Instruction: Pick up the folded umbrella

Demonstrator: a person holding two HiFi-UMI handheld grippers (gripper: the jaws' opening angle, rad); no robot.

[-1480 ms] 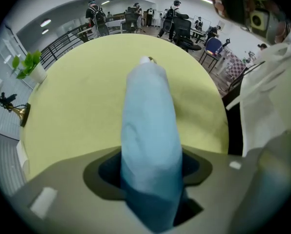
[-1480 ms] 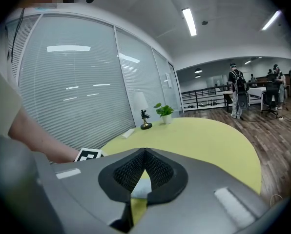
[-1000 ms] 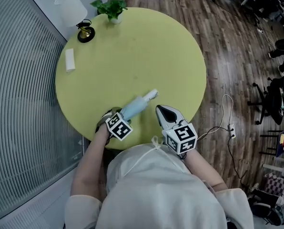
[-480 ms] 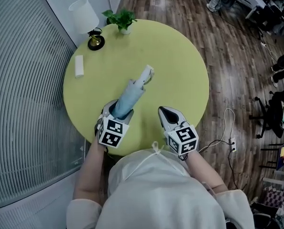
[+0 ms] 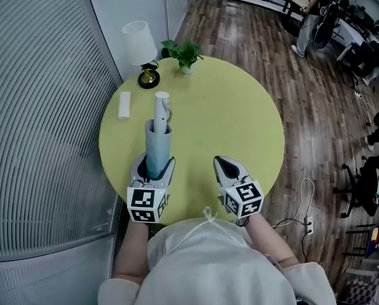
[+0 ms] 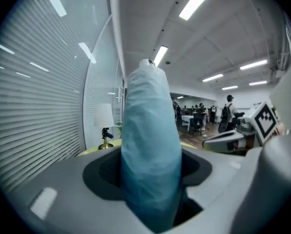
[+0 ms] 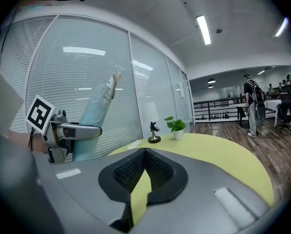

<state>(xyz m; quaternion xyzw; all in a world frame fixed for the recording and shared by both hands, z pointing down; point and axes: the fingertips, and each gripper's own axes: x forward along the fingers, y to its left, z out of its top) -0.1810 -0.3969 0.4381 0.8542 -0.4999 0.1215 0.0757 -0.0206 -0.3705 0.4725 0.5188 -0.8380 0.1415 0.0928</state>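
Two grippers | left gripper [image 5: 154,165]: fingers clamped on the umbrella's [image 5: 158,138] lower end; umbrella held above the worktop [image 5: 234,116], tip pointing away | right gripper [image 5: 226,165]: fingers together, empty, near.

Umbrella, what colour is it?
The umbrella is light blue, clearest in the left gripper view.

— What is seen of the room?
— A round yellow-green table [image 5: 240,119] is set on a dark wood-plank floor [image 5: 316,107], close beside a glass wall covered by horizontal blinds [image 5: 37,107].
— What is kept at the table's far edge?
— A white-shaded lamp [image 5: 139,42] and a small potted plant [image 5: 183,51] are placed there.
— And the light?
— Long ceiling strips [image 6: 194,3] are lit; dark office chairs [image 5: 367,186] are seen at the right.
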